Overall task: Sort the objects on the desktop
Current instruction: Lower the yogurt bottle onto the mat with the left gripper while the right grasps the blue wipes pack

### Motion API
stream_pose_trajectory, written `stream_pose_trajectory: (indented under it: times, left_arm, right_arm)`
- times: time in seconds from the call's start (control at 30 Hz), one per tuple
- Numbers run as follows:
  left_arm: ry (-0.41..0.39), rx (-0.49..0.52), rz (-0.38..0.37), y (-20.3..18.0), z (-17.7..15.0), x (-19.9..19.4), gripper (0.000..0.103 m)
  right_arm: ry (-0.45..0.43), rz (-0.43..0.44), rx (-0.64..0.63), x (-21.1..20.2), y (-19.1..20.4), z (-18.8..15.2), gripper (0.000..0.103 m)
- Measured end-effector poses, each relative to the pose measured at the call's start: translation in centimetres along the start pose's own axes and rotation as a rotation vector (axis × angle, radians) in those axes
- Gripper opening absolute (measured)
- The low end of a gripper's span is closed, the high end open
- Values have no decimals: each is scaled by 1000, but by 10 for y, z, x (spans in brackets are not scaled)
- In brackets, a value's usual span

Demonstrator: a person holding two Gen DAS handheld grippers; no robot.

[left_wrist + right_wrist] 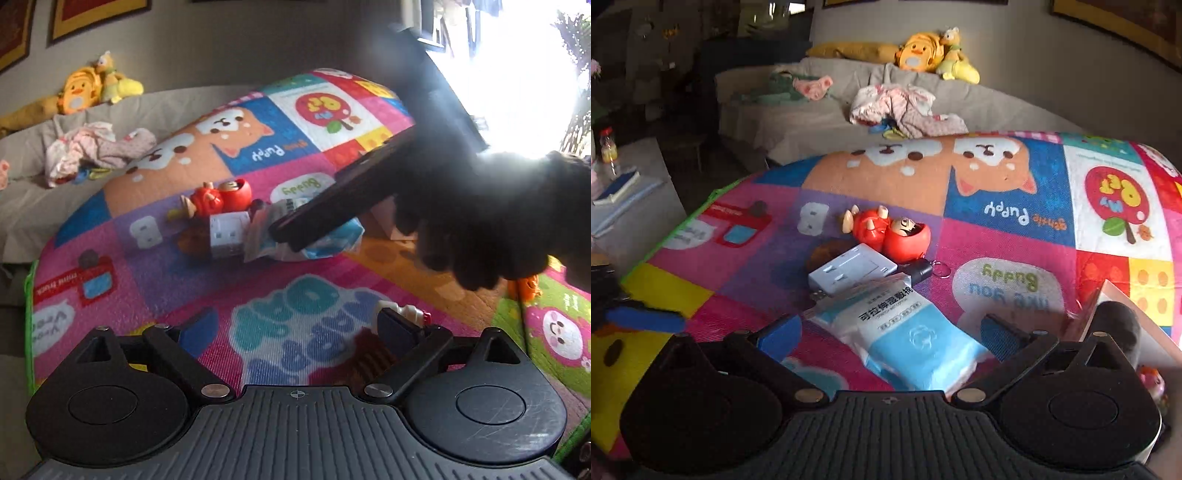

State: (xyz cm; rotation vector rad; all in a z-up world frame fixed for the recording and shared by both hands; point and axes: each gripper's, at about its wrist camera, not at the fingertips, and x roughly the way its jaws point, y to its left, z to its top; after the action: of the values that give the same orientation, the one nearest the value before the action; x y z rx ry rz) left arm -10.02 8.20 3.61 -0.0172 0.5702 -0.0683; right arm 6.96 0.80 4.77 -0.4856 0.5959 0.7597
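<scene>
On the cartoon play mat (997, 236), sorting looks barely begun: both grippers, left gripper (295, 328) and right gripper (890, 332), gape empty, the right straddling the blue-and-white packet (908, 332) beside the white adapter (849, 269) and red doll (890, 230), all still clustered.

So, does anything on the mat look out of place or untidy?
Yes. The red doll lies on its side, and the white box, blue-white packet and small black key-ring item lie heaped at mixed angles, overlapping rather than sorted.

Both wrist cameras are hovering low over the play mat (155, 258), facing the sofa (820, 122), seemingly sharing the red doll (886, 230).
</scene>
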Motion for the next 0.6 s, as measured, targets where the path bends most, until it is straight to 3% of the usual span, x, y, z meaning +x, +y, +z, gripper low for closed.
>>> stream_pose_trajectory:
  times: [0.13,0.23,0.27,0.37,0.43,0.5,0.6]
  left_arm:
    - [-11,-8,-51,-2,-4,-1,97]
    - [-10,-17,-86,-6,-4,2,97]
    - [-10,-13,-92,-9,-4,3,97]
    - [-5,6,-114,-17,-4,7,98]
    - [8,14,-129,-23,-4,11,99]
    - [25,26,-145,-31,-4,16,99]
    - [50,46,-184,-44,-3,24,99]
  right_arm:
    - [79,37,-7,28,-4,-2,98]
    - [96,48,-18,8,-2,-13,61]
    - [98,54,-7,-6,-4,-18,54]
    - [38,57,61,-58,-19,-34,53]
    - [-16,14,110,-96,-35,-46,53]
    - [-69,-64,184,-135,-57,-65,54]
    - [-101,-264,280,-177,-89,-105,54]
